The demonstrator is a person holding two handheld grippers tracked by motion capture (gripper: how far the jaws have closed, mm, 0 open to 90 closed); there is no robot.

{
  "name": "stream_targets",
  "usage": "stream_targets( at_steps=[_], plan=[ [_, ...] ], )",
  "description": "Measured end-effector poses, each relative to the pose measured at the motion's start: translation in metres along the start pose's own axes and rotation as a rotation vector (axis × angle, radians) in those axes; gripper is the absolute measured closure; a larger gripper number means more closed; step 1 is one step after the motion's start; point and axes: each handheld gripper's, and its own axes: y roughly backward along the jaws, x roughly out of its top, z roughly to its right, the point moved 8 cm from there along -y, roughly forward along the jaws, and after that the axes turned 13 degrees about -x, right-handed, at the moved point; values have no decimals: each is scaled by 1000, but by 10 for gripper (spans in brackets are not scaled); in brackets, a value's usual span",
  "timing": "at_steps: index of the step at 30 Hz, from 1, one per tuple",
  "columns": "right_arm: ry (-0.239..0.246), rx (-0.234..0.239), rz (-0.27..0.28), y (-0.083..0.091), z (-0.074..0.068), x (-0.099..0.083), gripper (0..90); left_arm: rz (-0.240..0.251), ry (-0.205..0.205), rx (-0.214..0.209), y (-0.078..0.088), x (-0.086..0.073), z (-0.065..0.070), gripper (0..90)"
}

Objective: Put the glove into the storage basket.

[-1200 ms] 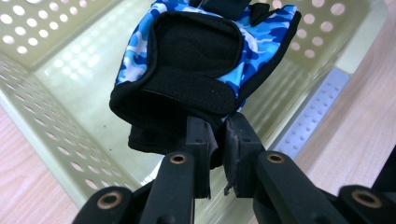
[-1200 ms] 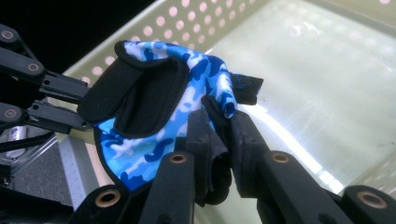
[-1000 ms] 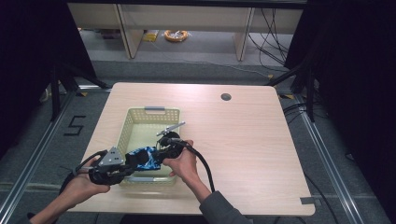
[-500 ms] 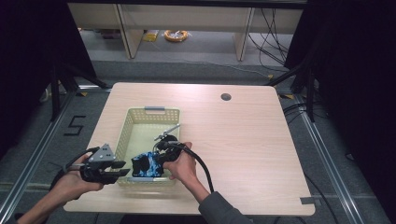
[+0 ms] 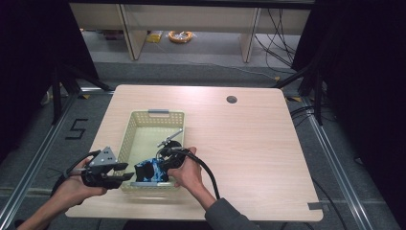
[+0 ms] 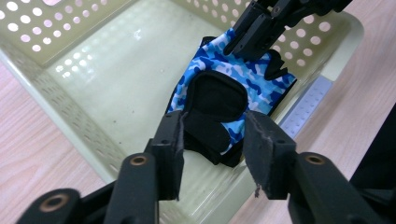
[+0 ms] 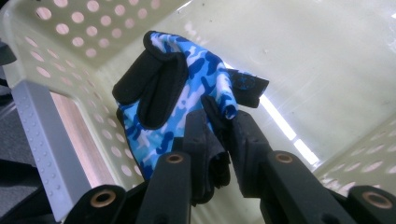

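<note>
A blue camouflage glove (image 5: pixel 149 170) with black palm pads lies at the near end of a pale yellow perforated basket (image 5: pixel 143 129). My right gripper (image 5: pixel 165 158) reaches into the basket from the right. In the right gripper view it (image 7: pixel 219 119) is shut on the glove's (image 7: pixel 187 88) black edge, holding the glove partly lifted. My left gripper (image 5: pixel 125 172) hovers just outside the basket's left front corner. In the left gripper view it (image 6: pixel 215 119) is open with nothing between its pads, and the glove (image 6: pixel 243 79) lies beyond them with the right gripper (image 6: pixel 252 37) pinching its far edge.
The basket has a grey handle (image 5: pixel 158 112) at its far end and another (image 7: pixel 42 140) at the near end. The wooden table (image 5: pixel 258 143) has a round cable hole (image 5: pixel 231 99) at the back right. Shelving and a cable coil (image 5: pixel 180 36) lie on the floor beyond.
My left gripper has drawn back to the left, out of the basket and away from the glove. The right gripper stays shut on the glove near the basket's front.
</note>
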Motion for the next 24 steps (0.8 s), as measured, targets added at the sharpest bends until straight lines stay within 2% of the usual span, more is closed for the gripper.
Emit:
stream_targets(
  at_steps=[2,3,5,6,7,8,9,10,12,13,16,18,19,20,21,23,24],
  plan=[
    [11,-2,-1,1,-1,0,775,-1,-2,2,-1,1,2,546],
    [39,-6,9,0,1,0,770,6,-3,2,-2,2,3,537],
    [61,-18,2,0,0,-1,758,-2,10,-4,-4,2,6,514],
    [67,-18,-3,1,-1,-1,749,-6,-11,-5,-4,2,6,505],
    [72,-23,-9,1,-1,-1,741,-8,0,-12,-5,2,8,499],
    [82,-28,-3,2,0,0,729,-4,4,-8,-5,3,9,490],
    [92,-37,-3,3,1,0,705,-4,-11,-3,-4,4,8,480],
    [97,-50,-8,4,2,1,689,-2,0,2,-4,4,8,475],
    [97,-53,1,6,3,2,650,4,6,-7,-4,5,9,458],
    [95,-51,-3,7,3,2,632,1,27,1,-4,5,9,445],
    [100,-56,11,12,5,2,596,2,8,2,-3,7,6,414],
    [89,-52,27,16,6,4,567,20,37,-1,-3,8,9,402],
    [76,-53,34,18,6,4,556,12,22,6,-2,9,8,395],
    [77,-49,48,21,7,5,542,33,48,1,-4,10,11,388],
    [61,-46,52,25,7,5,527,34,31,-7,-4,10,12,378],
    [74,-46,76,30,9,6,499,46,46,-6,-4,12,14,359],
    [68,-48,98,34,9,6,487,56,35,-4,-4,13,14,351]
  ],
)
